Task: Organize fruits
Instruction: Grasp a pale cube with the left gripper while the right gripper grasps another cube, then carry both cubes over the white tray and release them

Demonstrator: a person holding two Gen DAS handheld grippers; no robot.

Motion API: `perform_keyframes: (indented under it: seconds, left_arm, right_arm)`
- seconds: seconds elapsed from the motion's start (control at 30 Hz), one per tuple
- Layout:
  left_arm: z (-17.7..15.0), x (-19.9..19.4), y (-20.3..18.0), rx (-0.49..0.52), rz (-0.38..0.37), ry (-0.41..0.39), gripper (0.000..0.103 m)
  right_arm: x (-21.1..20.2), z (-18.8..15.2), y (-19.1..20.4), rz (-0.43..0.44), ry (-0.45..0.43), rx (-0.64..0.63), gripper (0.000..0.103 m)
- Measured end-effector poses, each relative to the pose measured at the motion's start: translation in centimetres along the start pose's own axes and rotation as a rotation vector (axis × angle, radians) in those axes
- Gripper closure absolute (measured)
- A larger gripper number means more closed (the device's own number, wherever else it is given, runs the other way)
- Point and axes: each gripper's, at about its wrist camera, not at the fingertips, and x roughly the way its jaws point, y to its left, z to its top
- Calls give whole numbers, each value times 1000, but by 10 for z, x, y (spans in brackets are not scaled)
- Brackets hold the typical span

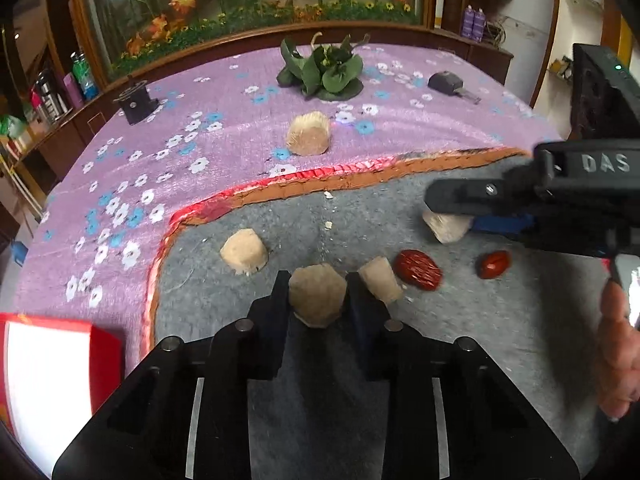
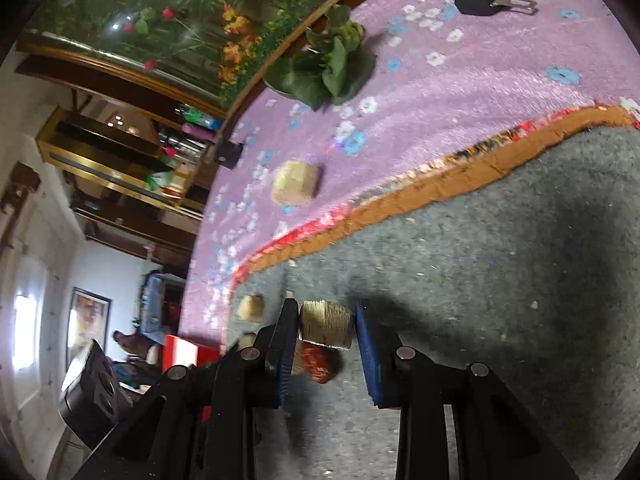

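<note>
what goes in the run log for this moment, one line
left gripper: shut on tan chunk | right gripper: shut on tan chunk | red dates on grey mat

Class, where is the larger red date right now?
In the left wrist view, the larger red date lies on the grey mat, between a pale chunk and the smaller date.

Pale beige, rough-cut fruit chunks (image 1: 317, 295) lie scattered on a grey felt mat (image 1: 500, 320), one more (image 1: 308, 133) on the purple floral cloth (image 1: 160, 152); two glossy red dates (image 1: 418, 269) rest side by side nearby.
</note>
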Motion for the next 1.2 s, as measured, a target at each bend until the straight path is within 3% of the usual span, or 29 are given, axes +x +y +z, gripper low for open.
perform_keyframes:
  seconds: [0.13, 0.4, 0.57, 0.73, 1.2]
  left_arm:
    - [-13, -27, 0, 1, 50, -48, 77]
    - [-47, -76, 16, -83, 60, -106, 77]
    - [-64, -102, 34, -124, 109, -129, 77]
    - [-75, -125, 47, -139, 231, -169, 77]
    - [-97, -153, 86, -215, 352, -225, 77]
  right_arm:
    - [-6, -1, 6, 52, -23, -14, 74]
    - [-11, -10, 29, 158, -44, -96, 75]
    - [-3, -17, 37, 129, -22, -139, 75]
    - [1, -18, 32, 99, -20, -126, 75]
    - [-8, -24, 31, 66, -80, -164, 75]
